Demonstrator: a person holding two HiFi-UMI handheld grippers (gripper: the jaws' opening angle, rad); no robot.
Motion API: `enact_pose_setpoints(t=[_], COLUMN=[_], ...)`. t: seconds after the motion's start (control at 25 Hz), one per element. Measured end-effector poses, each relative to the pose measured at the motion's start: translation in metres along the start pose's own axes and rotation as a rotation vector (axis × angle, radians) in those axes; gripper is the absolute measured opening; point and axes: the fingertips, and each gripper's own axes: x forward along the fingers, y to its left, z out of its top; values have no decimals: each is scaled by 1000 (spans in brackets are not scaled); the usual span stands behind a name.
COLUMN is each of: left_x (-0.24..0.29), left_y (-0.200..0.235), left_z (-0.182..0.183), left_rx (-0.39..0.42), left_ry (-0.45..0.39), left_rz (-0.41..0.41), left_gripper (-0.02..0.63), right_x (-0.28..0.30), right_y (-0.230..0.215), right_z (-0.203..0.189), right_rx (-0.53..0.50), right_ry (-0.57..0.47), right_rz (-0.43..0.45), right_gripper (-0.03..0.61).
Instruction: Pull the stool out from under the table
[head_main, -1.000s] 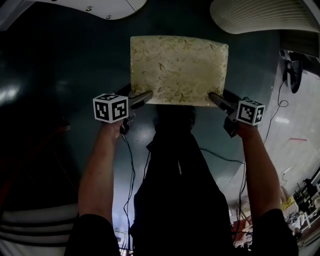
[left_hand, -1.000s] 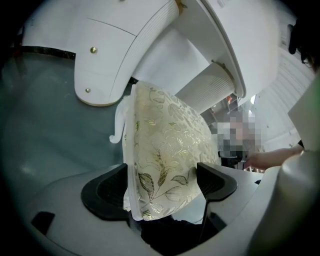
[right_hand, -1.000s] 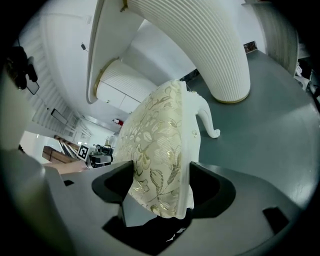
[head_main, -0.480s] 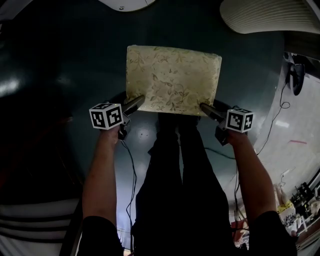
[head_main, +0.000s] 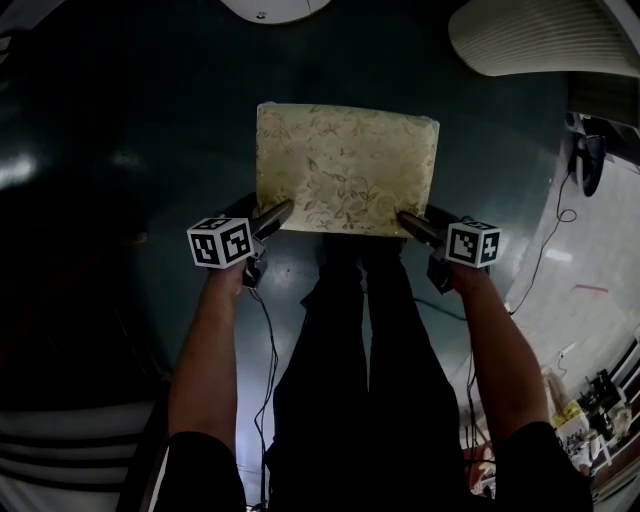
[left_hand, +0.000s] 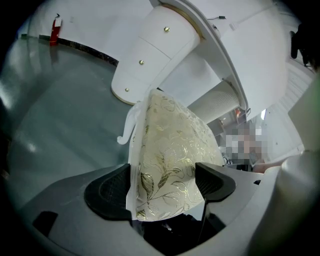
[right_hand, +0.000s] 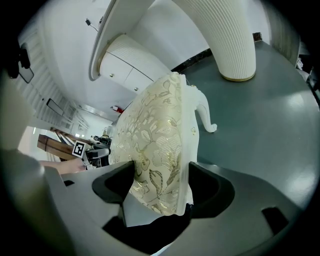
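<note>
Nearest the head camera, two forearms (head_main: 205, 350) reach forward on either side of the person's dark trousers (head_main: 350, 380). Thin cables (head_main: 268, 330) trail over the floor (head_main: 150, 130) beside them. Each arm ends in a marker cube (head_main: 220, 243). From there the left gripper (head_main: 272, 215) reaches the near left corner of the stool (head_main: 345, 168), and the right gripper (head_main: 408, 222) reaches its near right corner.

Seen along the left gripper's own jaws, both dark pads are clamped on the cushion's edge, and the gold-leaf fabric bulges up out of the grip. The right gripper's jaws are closed the same way on the other corner, pinching fabric and white seat board together.

The stool sits straight ahead of the person on the dark green floor. Its cream, leaf-patterned cushion is wholly uncovered from above. One curled white leg (right_hand: 206, 116) runs down from the seat to the floor in the right gripper view.

Beyond the stool and apart from it stands a smooth white pedestal (left_hand: 155, 55) dotted with small screw heads — the curved rim of the white table (left_hand: 222, 57) runs above it. Farther off to the right a ribbed white column (right_hand: 227, 40) rises from the floor.
</note>
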Motion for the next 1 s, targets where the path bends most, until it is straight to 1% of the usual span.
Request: enact_pose_setpoints(t=[0.12,0.2,0.32,0.4,0.48,0.56,0.64,0.72,0.76,0.84,0.92,1.0], left_x=[1,0,-15,-35,-58,-84,-111,-132,-140,-157,-179,-196], left_y=[1,1,3,6,-1,-19,-45,-80,-99,-139,-175,-203], left_z=[2,2,3,6,16,32,47,58,64,70,64,60], left_rx=[16,31,57,54,55,79,120,147,149,141,137,140], left_ry=[1,13,44,66,72,68,72,62,43,1,-13,-23], left_rz=[-1,17,93,143,161,146,118,77,52,-5,-52,-90], left_gripper=[417,417,417,417,416,408,396,376,373,370,370,370], right_x=[1,-2,-14,-34,-60,-83,-103,-127,-141,-170,-196,-212], right_y=[0,1,7,12,25,49,83,116,129,154,182,202], right_z=[0,1,-5,-11,-11,-12,-20,-27,-27,-26,-30,-26], right_rx=[6,-2,-49,-54,-53,-87,-136,-168,-182,-215,-229,-255], right_ry=[-12,-20,1,13,16,40,81,116,123,117,102,75], right_rz=[1,2,-16,-49,-67,-56,-26,0,9,16,16,4], right_gripper=[302,302,302,302,302,302,302,302,302,302,302,302])
